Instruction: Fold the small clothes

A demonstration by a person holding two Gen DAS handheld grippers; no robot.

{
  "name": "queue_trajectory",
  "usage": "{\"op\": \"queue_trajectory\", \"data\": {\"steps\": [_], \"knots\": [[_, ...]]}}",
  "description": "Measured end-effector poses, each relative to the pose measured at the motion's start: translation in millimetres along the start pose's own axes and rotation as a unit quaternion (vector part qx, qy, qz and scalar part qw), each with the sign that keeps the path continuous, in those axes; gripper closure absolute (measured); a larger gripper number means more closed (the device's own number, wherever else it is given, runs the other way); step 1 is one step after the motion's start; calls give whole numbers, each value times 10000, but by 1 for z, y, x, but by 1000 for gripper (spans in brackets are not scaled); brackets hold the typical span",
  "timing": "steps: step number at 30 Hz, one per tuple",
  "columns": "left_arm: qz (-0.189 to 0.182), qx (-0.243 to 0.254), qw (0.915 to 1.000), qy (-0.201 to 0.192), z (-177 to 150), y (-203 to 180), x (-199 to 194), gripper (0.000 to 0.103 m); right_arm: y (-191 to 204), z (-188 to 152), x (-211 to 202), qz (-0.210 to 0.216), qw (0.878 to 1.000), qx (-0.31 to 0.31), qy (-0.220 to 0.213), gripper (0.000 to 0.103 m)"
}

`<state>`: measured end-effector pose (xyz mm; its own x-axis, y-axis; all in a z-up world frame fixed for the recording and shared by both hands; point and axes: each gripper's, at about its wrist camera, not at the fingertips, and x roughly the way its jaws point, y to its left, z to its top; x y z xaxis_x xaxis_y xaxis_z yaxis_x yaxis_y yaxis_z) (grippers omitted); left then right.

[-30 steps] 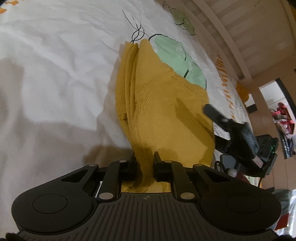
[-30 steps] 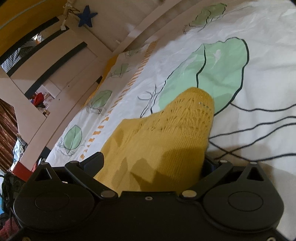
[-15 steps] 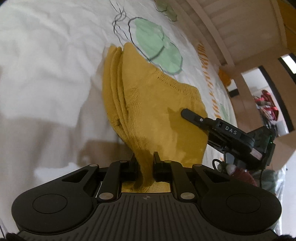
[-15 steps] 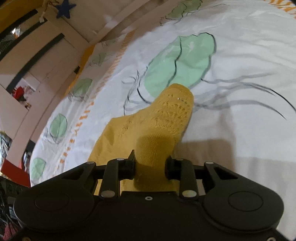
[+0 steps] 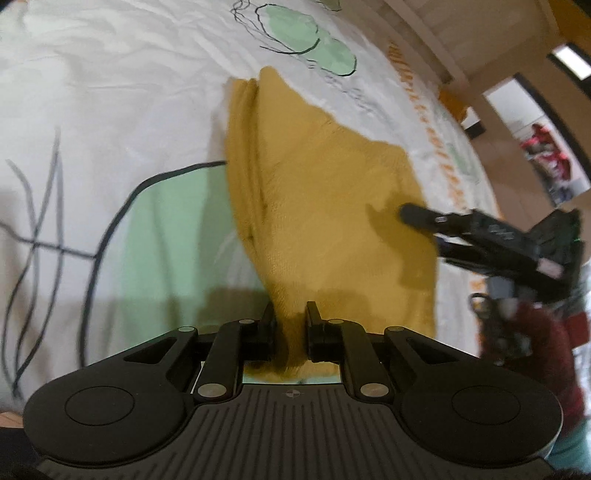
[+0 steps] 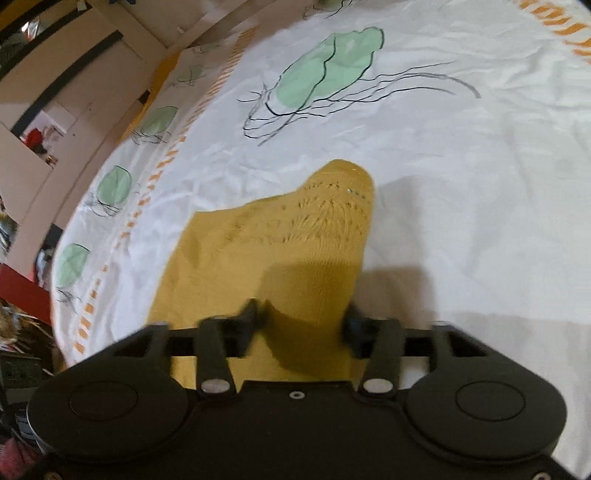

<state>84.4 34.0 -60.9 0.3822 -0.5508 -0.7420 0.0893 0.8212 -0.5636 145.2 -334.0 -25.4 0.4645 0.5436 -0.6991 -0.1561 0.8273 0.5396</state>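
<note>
A mustard-yellow knit garment (image 5: 332, 206) lies folded in layers on a white bedsheet (image 5: 110, 92) printed with green leaves. My left gripper (image 5: 290, 317) is shut on a bunched near edge of it. In the left wrist view, one of the right gripper's fingers (image 5: 417, 218) reaches over the garment's right side. In the right wrist view the same garment (image 6: 295, 236) runs forward between the fingers of my right gripper (image 6: 301, 317). Its jaws are opening, and the cloth lies between them with the pads apart from it.
The sheet (image 6: 461, 184) spreads wide to the far side, with an orange dashed border (image 6: 162, 173) near its edge. Wooden bed boards (image 5: 461, 33) run beyond it. A red sleeve (image 5: 535, 339) and cluttered shelves (image 5: 546, 162) show at the right.
Both grippers have dragged the garment across the sheet, so a large green leaf print now lies left of it. The right gripper closed on the cloth half a second ago and has spread again.
</note>
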Motion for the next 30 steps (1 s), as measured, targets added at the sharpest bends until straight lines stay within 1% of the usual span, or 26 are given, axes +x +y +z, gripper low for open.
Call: {"op": "queue_trajectory", "data": {"steps": [1,4,8,10,13,15,17,19,20,21,22,26,28,30], "knots": [[37,16,10000,-28,-2,0,0,89,0,-4,-3,-72,10000,-44,-46,30],[139,69,9998,-157,-8,-3,-3,89,1,-13,-14,-209,9994,-141,-228,29],[300,217,9986,-371,-20,-6,-7,86,4,-20,-32,-284,9968,-326,-667,26],[367,316,9977,-483,-25,-10,-10,86,6,-21,-41,-297,9946,-420,-904,23],[544,647,9943,-657,-33,-19,-19,86,9,-20,-52,-392,9892,-566,-1298,21],[667,945,9906,-737,-41,-25,-28,87,12,-19,-57,-483,9849,-686,-1514,21],[706,1255,9862,-820,-46,-33,-37,87,16,-19,-59,-616,9802,-851,-1679,22],[679,1517,9815,-949,-47,-43,-47,87,23,-17,-55,-785,9761,-1049,-1734,36],[648,1631,9789,-1044,-47,-47,-52,87,26,-17,-53,-820,9749,-1117,-1745,51],[633,1700,9769,-1133,-44,-51,-56,87,27,-16,-51,-827,9744,-1166,-1734,64],[617,1736,9751,-1231,-41,-55,-60,87,30,-15,-47,-812,9746,-1204,-1707,66],[514,1736,9691,-1673,-20,-67,-66,86,38,-13,-32,-787,9744,-1309,-1650,66],[602,1690,9661,-1856,-7,-69,-61,81,41,-12,-28,-773,9735,-1391,-1642,66],[755,1630,9635,-1984,9,-69,-51,80,45,-12,-23,-746,9732,-1453,-1622,66]]}}
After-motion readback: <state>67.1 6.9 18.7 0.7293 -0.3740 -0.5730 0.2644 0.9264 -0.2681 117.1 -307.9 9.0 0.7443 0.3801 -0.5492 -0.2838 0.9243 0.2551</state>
